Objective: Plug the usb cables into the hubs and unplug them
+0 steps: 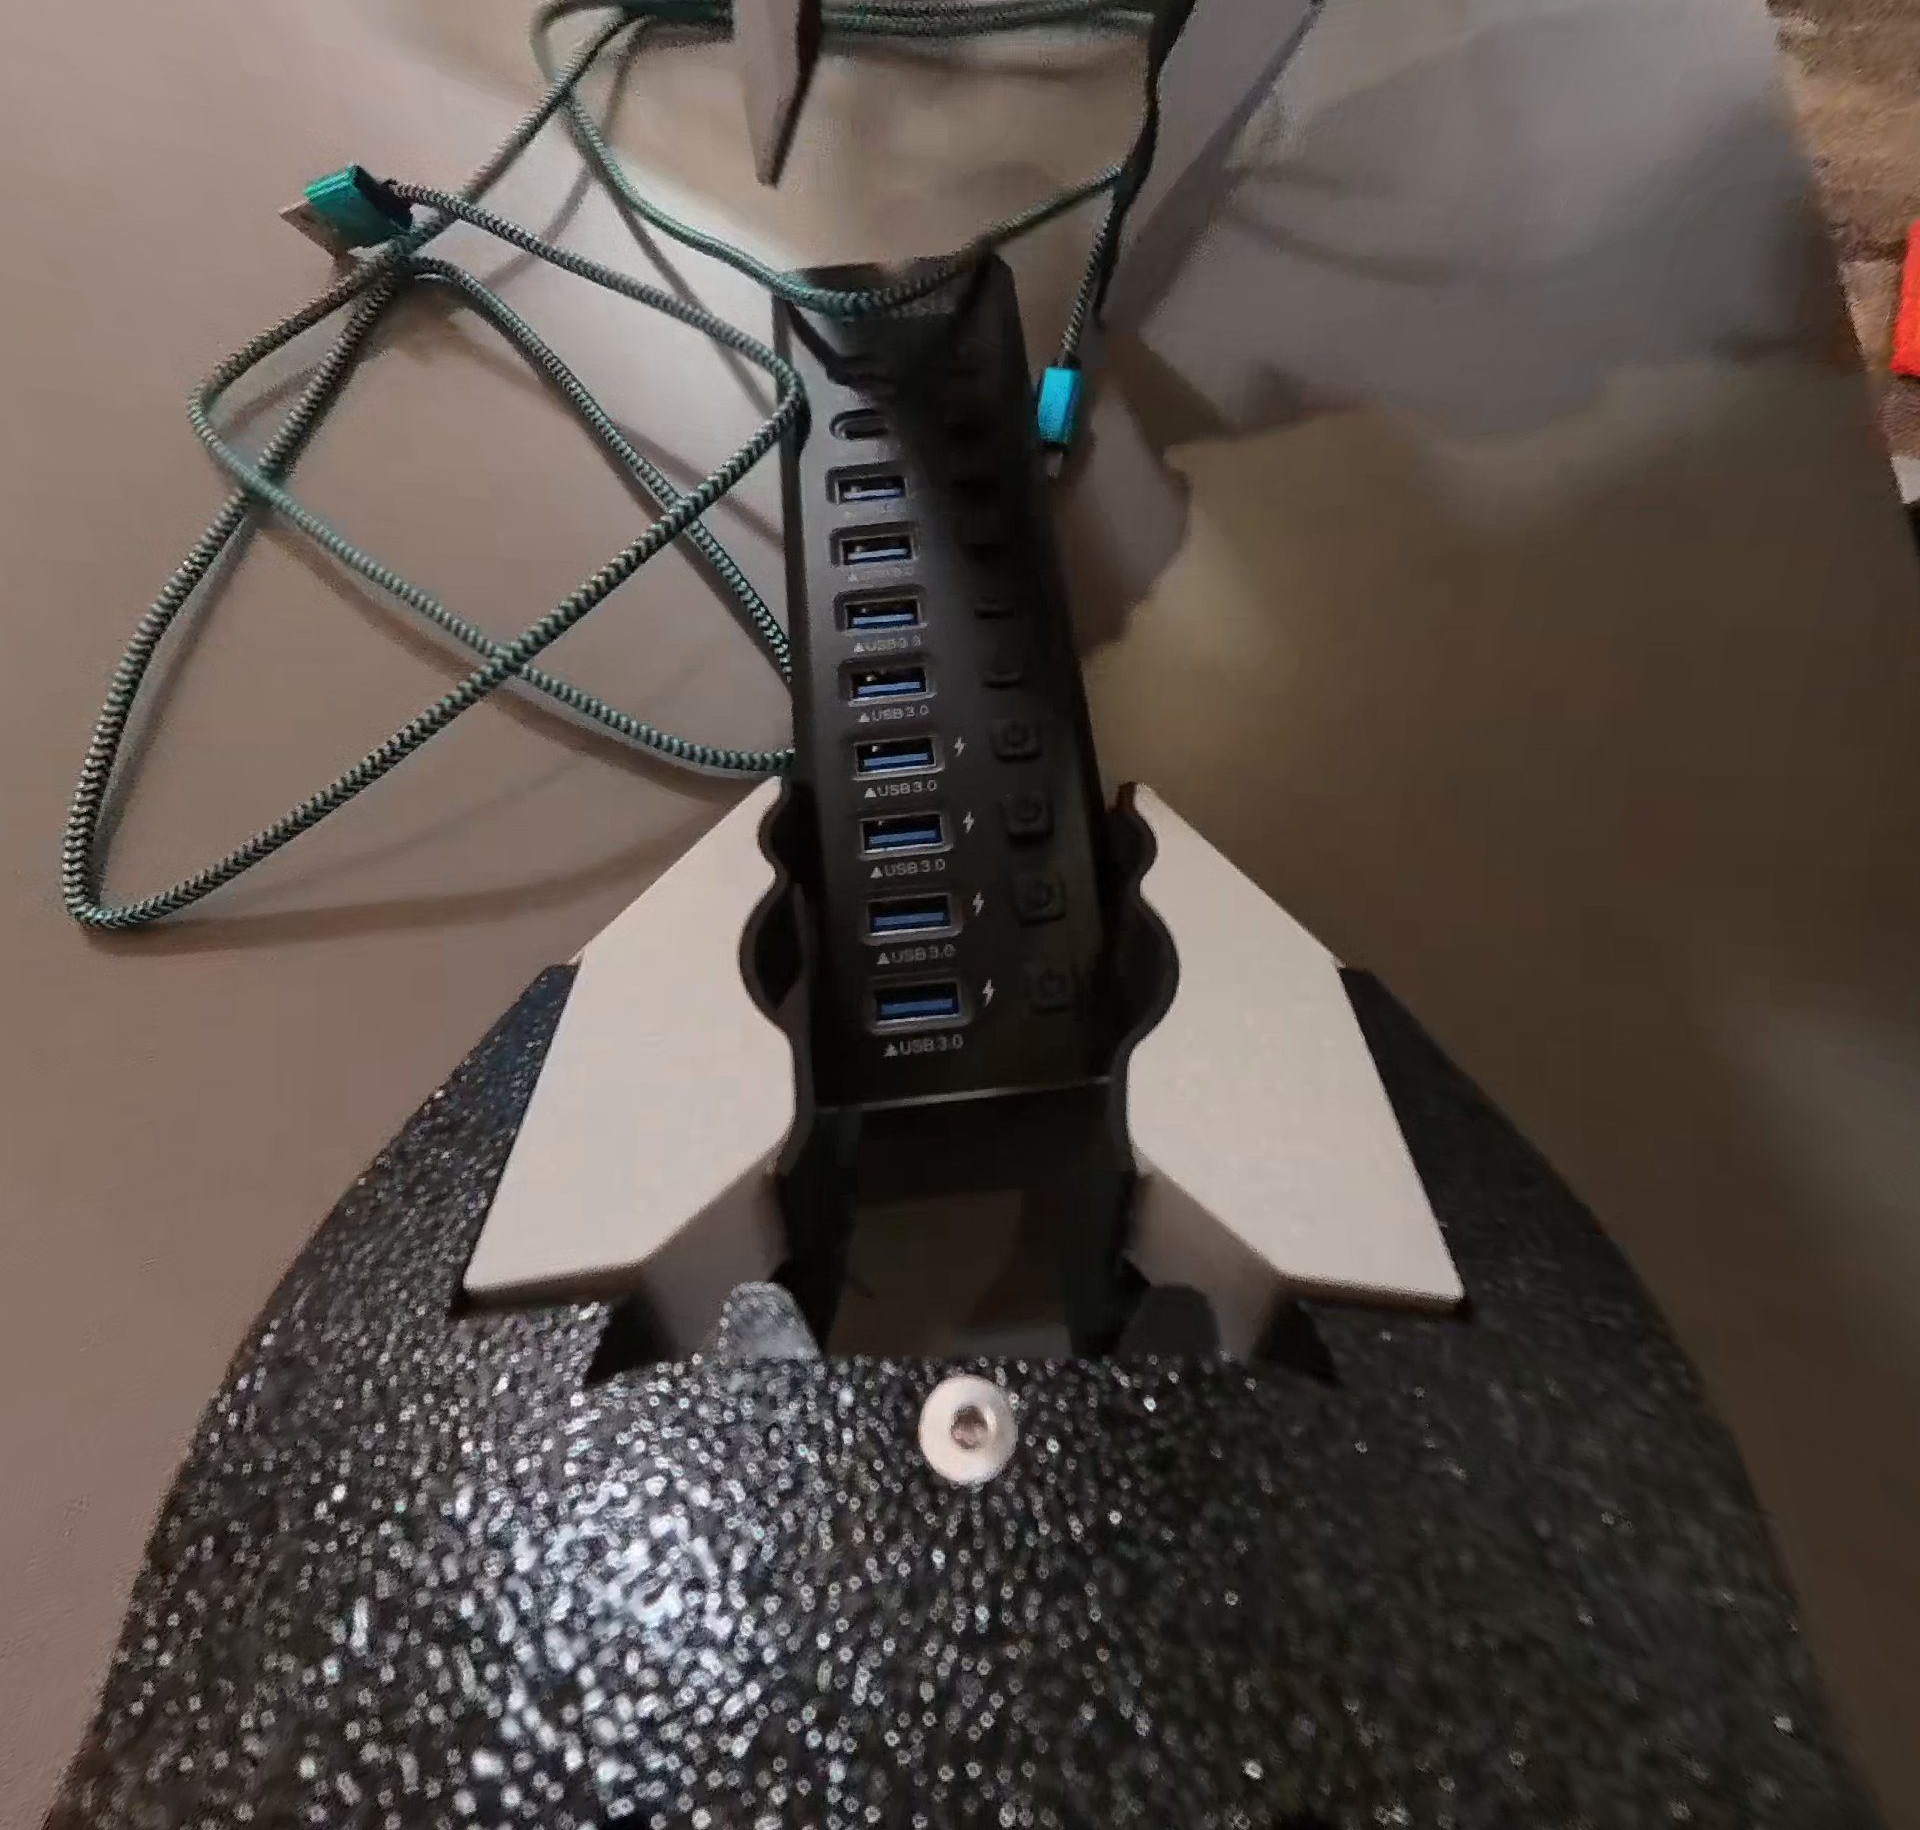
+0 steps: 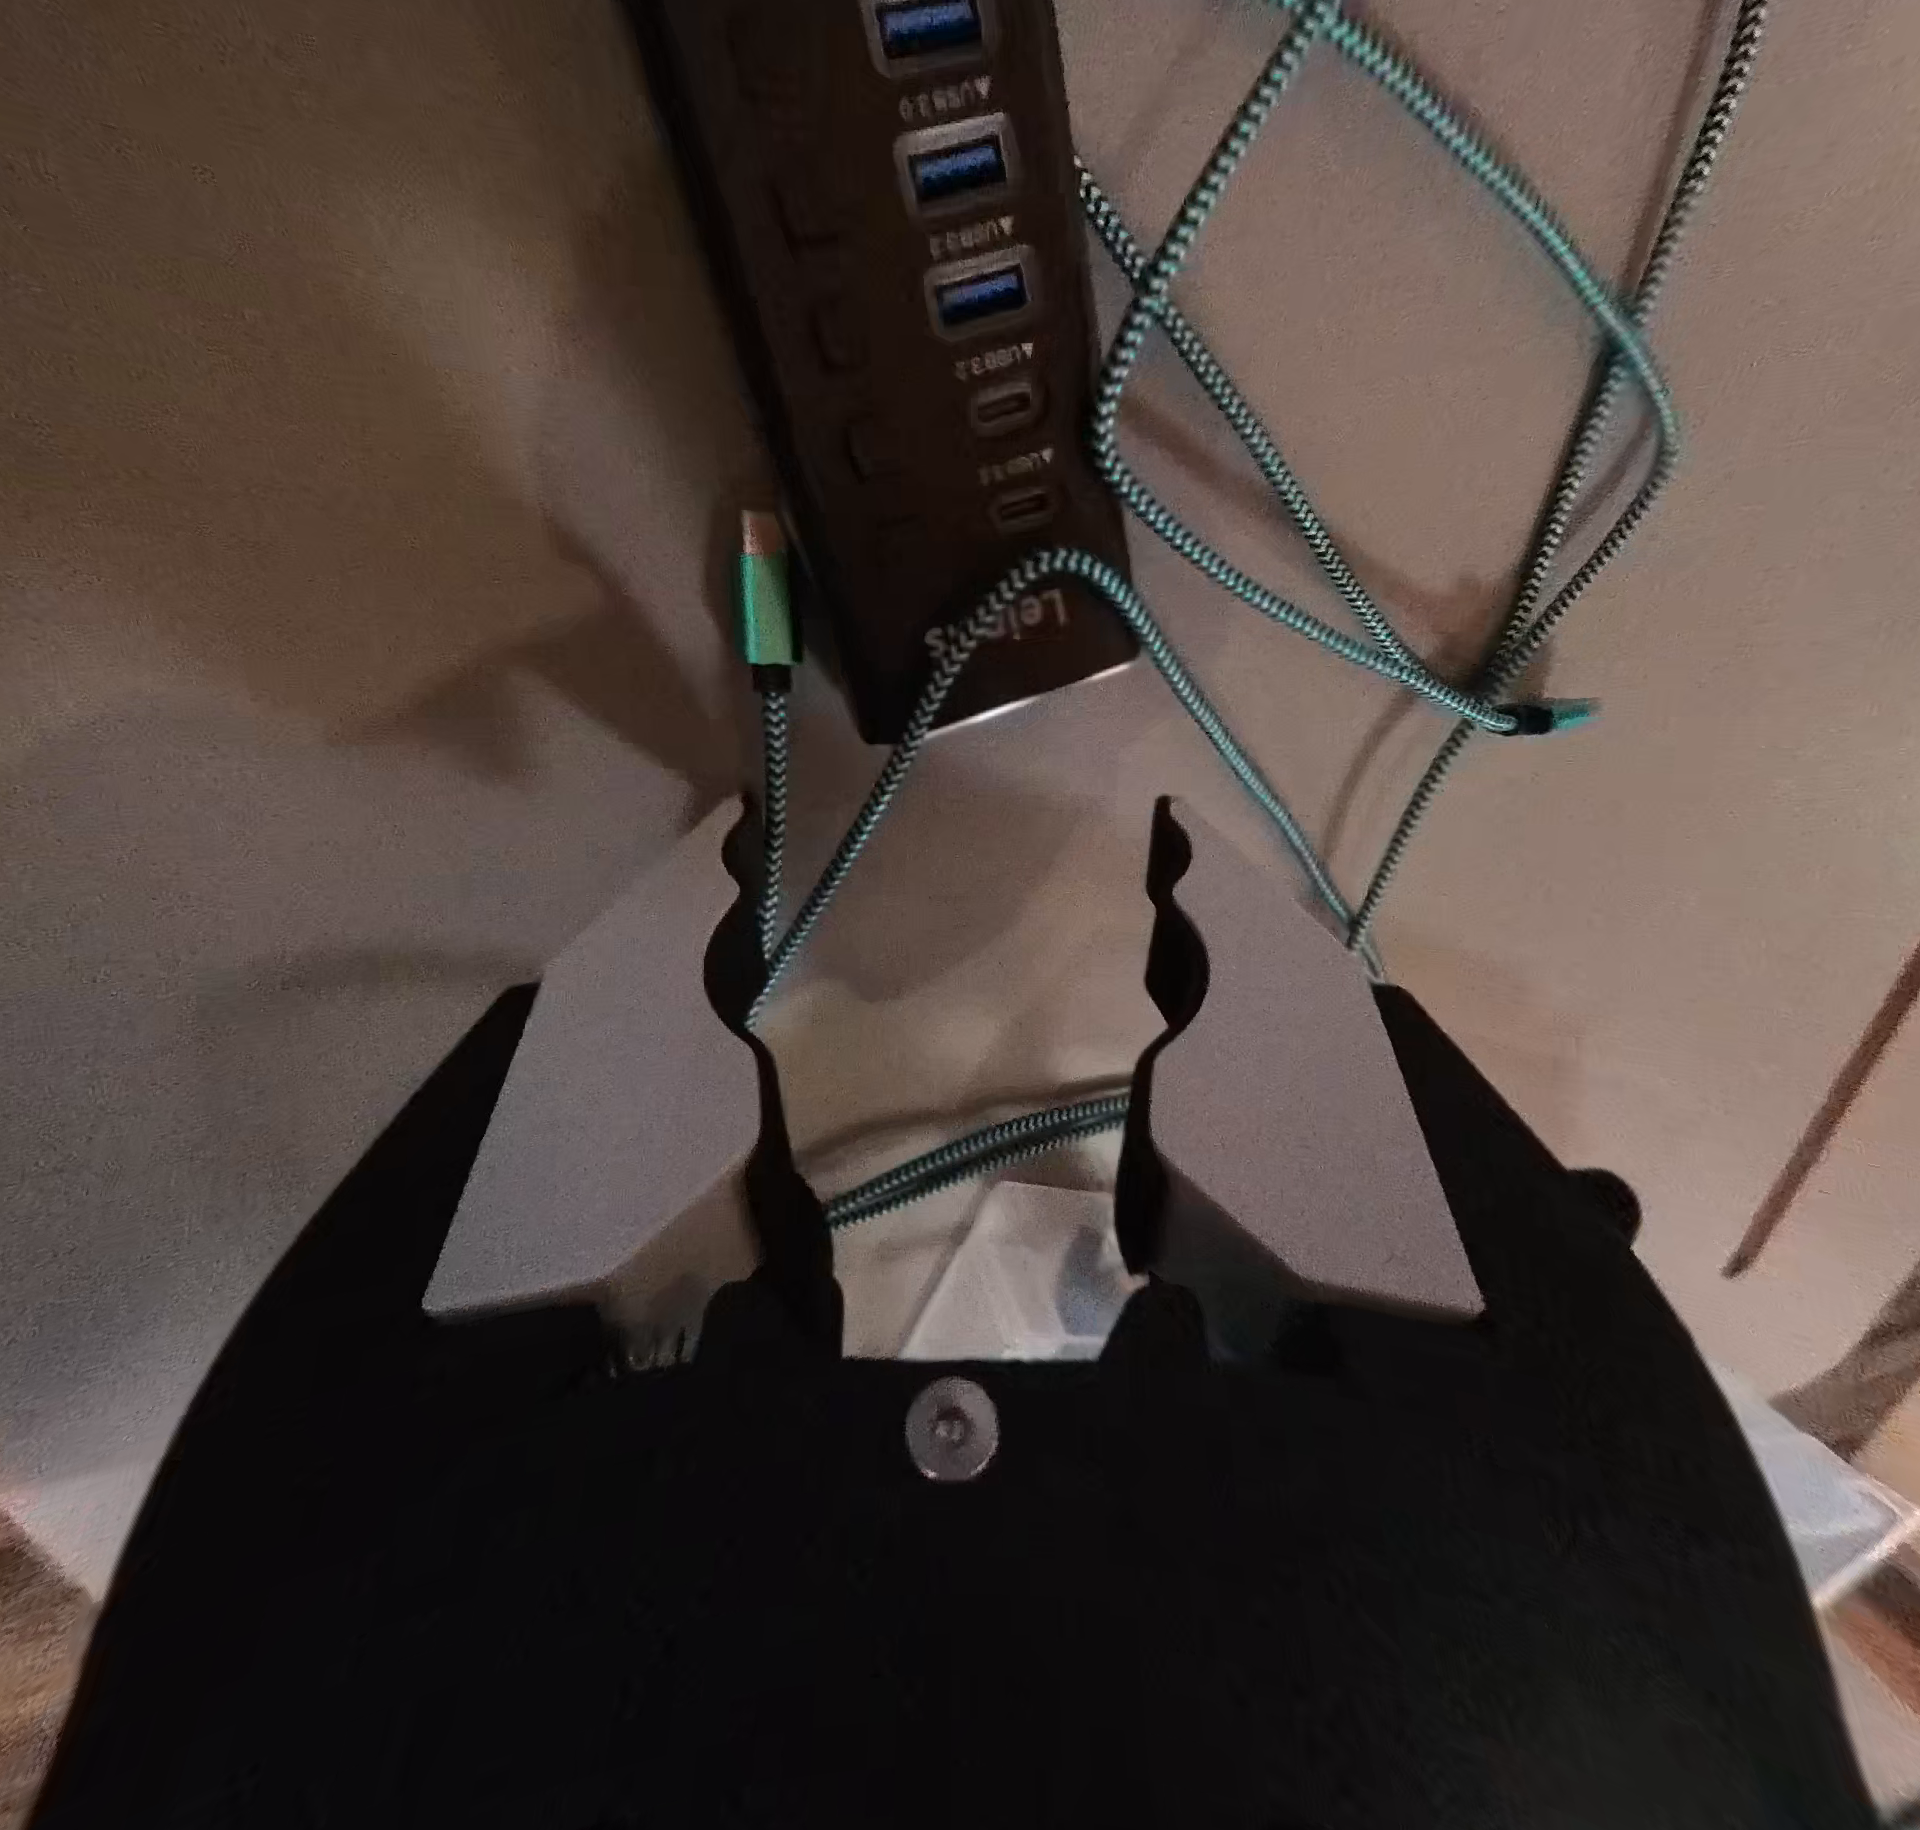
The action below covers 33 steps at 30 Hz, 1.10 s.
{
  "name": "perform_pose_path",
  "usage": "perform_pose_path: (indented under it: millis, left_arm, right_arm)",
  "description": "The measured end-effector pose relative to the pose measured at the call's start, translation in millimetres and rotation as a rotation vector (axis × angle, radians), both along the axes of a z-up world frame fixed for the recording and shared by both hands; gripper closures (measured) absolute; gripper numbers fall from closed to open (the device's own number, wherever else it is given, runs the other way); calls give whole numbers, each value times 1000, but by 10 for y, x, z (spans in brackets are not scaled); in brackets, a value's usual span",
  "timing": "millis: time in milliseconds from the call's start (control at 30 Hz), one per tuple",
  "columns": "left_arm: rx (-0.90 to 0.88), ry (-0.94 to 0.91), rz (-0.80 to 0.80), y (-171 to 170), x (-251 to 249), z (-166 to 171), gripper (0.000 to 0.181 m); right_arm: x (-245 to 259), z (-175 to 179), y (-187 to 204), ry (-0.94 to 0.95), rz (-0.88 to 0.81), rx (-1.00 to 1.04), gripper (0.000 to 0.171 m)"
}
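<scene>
A long black USB hub [image 1: 914, 700] lies on beige cloth, its row of ports empty. My left gripper [image 1: 951, 804] is shut on the hub's near end, a finger on each long side. A green braided cable [image 1: 312, 575] loops left of the hub, with a teal USB-A plug [image 1: 348, 206] lying loose and a blue plug [image 1: 1060, 404] by the hub's right side. In the right wrist view the hub [image 2: 914, 326] is seen from its far end. My right gripper [image 2: 954, 809] is open just short of it. The cable [image 2: 774, 845] runs by its left finger, up to the green plug [image 2: 764, 606].
The beige cloth [image 1: 1455, 741] is wrinkled. A red object [image 1: 1907, 315] and brown carpet [image 1: 1849, 14] lie past its right edge. A clear plastic container [image 2: 1039, 1292] sits under my right gripper. The cable's other plug [image 2: 1558, 715] lies right of the hub. About 12 cm separates my left fingertips from my right.
</scene>
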<state>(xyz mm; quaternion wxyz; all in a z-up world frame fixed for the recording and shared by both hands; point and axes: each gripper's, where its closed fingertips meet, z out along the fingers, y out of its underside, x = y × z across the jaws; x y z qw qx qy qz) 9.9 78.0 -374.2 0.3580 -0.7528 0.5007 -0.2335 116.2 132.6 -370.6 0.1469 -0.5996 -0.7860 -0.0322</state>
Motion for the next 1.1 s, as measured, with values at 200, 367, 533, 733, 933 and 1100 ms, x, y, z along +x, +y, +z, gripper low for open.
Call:
perform_pose_path:
  millis: [200,367,533,733,933,1100]
  left_arm:
    - [-22,66,-86,-92,-167,-7,122]
    - [-117,0,-205,-296,-201,57,123]
    - [-86,23,-318,-456,-132,8,123]
    - [-95,-29,-362,-513,-80,18,122]
    - [-86,-24,-362,-515,-79,11,123]
    - [-86,-24,-361,-515,-77,9,122]
  right_arm:
    - [34,13,208,-15,-31,44,98]
    - [37,103,351,-51,24,79,108]
    - [-38,62,298,-81,97,-54,106]
    - [-339,-23,275,-54,153,-174,62]
    - [-374,-169,314,-179,258,-151,39]
    - [-366,-156,246,-227,275,-202,72]
